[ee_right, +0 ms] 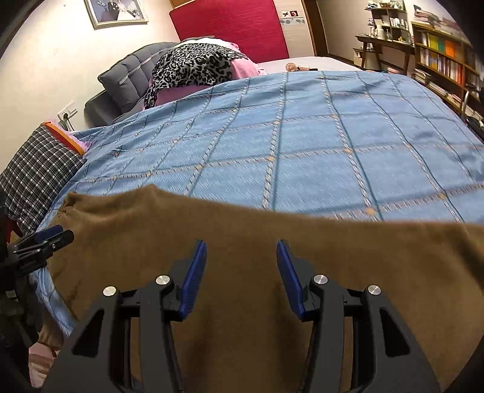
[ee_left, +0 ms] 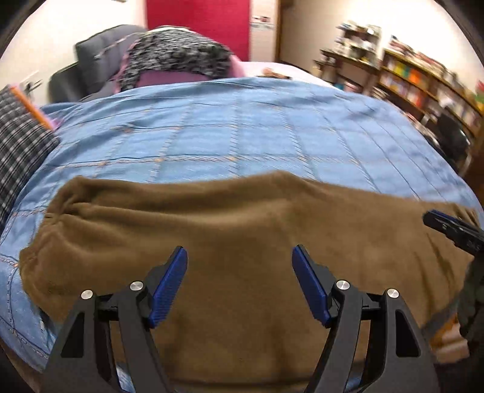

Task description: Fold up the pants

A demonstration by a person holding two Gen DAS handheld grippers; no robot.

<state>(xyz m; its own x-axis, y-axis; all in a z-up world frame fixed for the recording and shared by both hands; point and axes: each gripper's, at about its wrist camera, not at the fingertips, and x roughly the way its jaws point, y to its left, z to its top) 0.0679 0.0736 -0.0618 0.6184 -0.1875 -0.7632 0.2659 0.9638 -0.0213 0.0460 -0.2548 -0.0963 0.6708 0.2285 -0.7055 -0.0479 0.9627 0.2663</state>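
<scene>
The brown pants point(ee_left: 242, 241) lie spread across the near edge of the bed, a soft, fleecy cloth in a long flat band; the far edge runs in a gentle wave, and creases gather toward the left end, where the fabric bunches; under them is a blue checked bedspread point(ee_right: 302, 136) with thin orange and dark lines. The left gripper point(ee_left: 239, 266) hangs over the pants with its blue pads well apart and nothing between them; the right gripper point(ee_right: 242, 260) does likewise, its jaws parted somewhat less, gripping nothing. A plaid cushion point(ee_right: 36, 169) sits at the left of the bed; a leopard-print cloth point(ee_right: 193, 66) lies by the red headboard point(ee_right: 230, 27); bookshelves point(ee_right: 444, 60) stand to the right.
</scene>
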